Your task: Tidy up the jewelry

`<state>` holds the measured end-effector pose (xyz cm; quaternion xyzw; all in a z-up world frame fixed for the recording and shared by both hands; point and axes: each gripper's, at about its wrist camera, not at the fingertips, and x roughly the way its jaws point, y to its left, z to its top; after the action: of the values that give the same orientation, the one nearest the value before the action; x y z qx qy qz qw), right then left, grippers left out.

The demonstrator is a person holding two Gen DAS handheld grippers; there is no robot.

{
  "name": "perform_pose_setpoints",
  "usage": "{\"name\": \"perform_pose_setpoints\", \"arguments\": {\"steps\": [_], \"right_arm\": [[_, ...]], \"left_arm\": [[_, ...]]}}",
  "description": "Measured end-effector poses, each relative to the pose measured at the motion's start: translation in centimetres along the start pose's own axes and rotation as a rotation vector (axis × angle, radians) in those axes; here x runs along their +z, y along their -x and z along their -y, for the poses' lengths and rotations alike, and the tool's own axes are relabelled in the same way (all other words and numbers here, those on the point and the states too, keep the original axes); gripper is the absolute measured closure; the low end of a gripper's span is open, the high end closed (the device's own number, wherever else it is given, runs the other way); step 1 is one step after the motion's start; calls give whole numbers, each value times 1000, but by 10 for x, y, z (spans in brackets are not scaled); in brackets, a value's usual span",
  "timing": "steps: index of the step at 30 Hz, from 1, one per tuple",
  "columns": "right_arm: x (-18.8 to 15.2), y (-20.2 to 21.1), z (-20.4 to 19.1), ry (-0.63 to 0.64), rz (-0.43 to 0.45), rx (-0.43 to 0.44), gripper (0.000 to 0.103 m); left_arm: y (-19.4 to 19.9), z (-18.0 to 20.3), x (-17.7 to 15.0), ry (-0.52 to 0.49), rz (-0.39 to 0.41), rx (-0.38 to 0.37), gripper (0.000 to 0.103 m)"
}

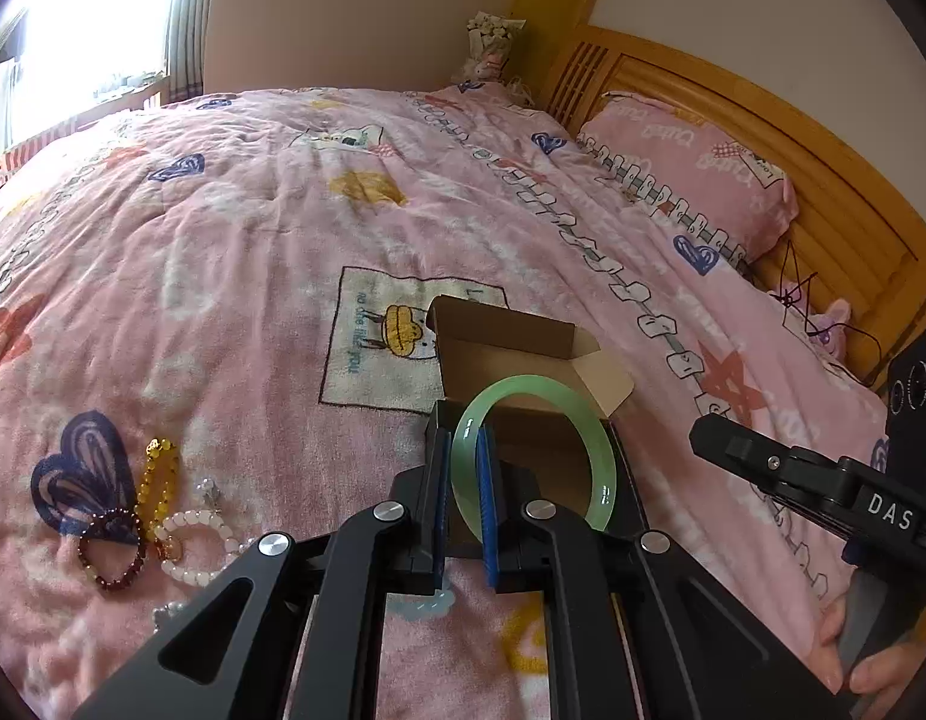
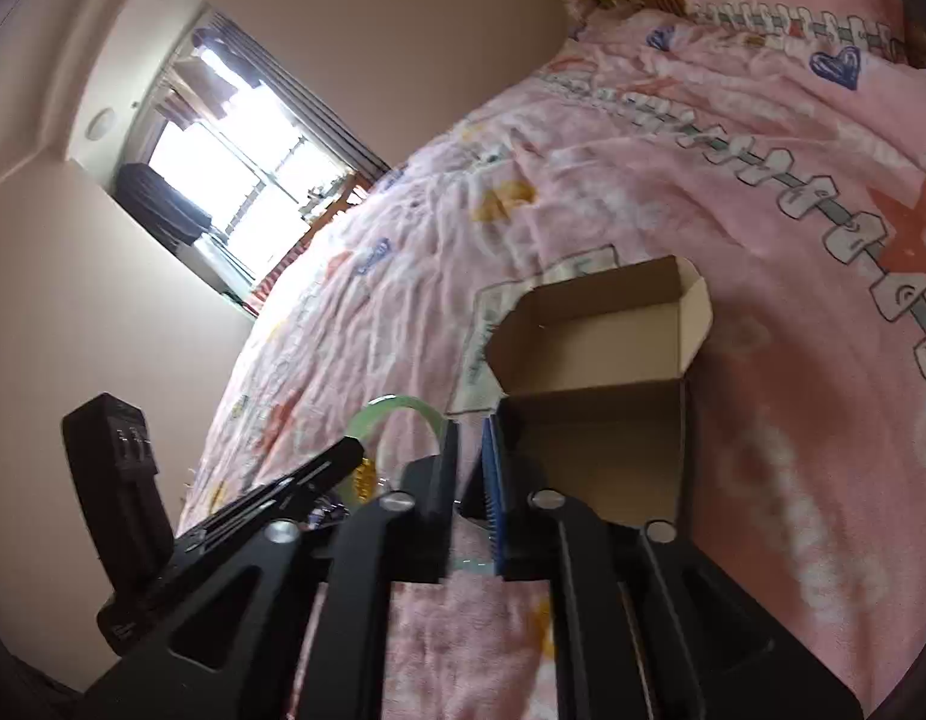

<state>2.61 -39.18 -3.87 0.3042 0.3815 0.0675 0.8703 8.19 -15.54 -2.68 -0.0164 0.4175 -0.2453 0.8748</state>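
My left gripper (image 1: 463, 462) is shut on a pale green jade bangle (image 1: 595, 420) and holds it upright just in front of an open cardboard box (image 1: 511, 354) on the pink bed. In the right wrist view the bangle (image 2: 396, 405) shows left of my right gripper (image 2: 469, 456), whose jaws stand close together with nothing seen between them, at the near left corner of the box (image 2: 607, 354). A gold bead bracelet (image 1: 159, 474), a dark red bead bracelet (image 1: 111, 549) and a white pearl bracelet (image 1: 192, 546) lie on the quilt to the left.
The pink quilt (image 1: 282, 210) covers the bed. A pink pillow (image 1: 691, 168) leans on the wooden headboard (image 1: 823, 180) at right. A window (image 1: 84, 18) is at far left. The right gripper's body (image 1: 823, 480) shows at the right edge.
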Motion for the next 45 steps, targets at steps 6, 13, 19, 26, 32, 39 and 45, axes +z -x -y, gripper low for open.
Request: {"name": "perform_pose_setpoints", "arguments": {"steps": [6,13,19,26,32,39,45], "right_arm": [[2,18,-9,99,73,-185,7],[-6,65,-52,413,274,-149,7],[-38,51,-82,860,201,-357,7],[-35,65,-88,832,266,-298,7],[-36,79,-73,747,397,-293,7],[-32,-15,-51,549,-35,-177,7],[-59,-47,-69,588,-149,-35,7]], "left_arm": [[6,-23,-13,58,-16,3,90],[34,-43,-18,76,33,21,90],[50,-47,-19,49,53,39,90],[39,-49,-28,36,19,49,90],[9,-57,-44,54,-106,80,90],[-47,-77,-71,161,-292,56,90],[-63,-85,-83,223,-321,25,90]]}}
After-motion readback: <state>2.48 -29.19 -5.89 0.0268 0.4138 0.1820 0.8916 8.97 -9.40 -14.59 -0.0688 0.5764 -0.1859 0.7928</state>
